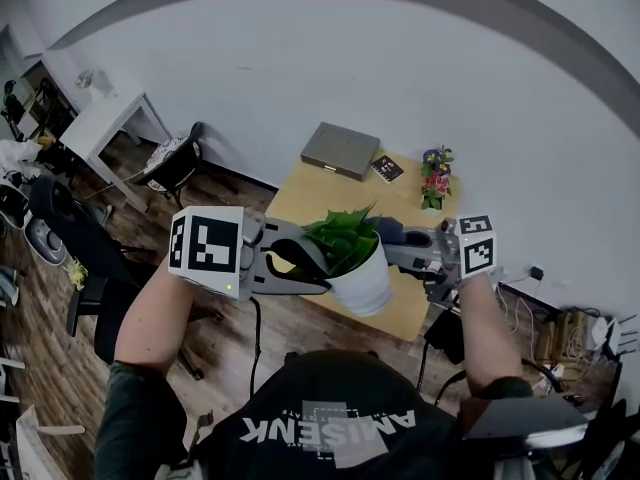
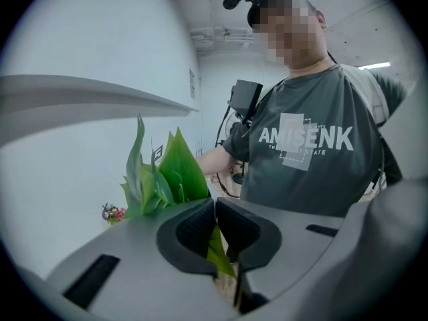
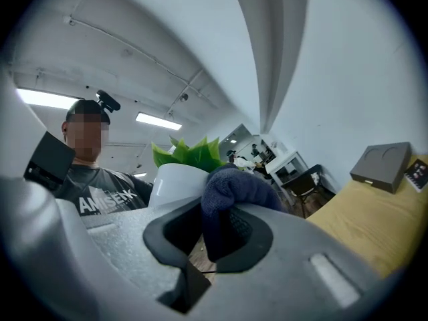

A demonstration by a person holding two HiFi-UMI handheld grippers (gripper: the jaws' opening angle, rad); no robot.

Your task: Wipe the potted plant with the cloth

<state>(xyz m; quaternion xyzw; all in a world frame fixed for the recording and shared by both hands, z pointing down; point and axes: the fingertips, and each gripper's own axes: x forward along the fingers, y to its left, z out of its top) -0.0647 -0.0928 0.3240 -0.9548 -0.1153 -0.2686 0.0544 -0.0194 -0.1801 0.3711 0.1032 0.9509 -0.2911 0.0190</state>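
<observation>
On the wooden table (image 1: 300,196) behind, found a grey case (image 1: 340,150), a small dark booklet (image 1: 387,169) and a little pot of flowers (image 1: 435,180), all well apart from the work. In front, screening part of the table's near edge, saw the potted plant (image 1: 355,263) between the two tools. Found the left gripper (image 2: 215,229) pinched onto one green leaf (image 2: 217,249) and the right gripper (image 3: 217,229) clamped on the dark blue cloth (image 3: 234,189), bunched just beside the white pot (image 3: 175,182). Inside that pot, saw broad green foliage standing up.
</observation>
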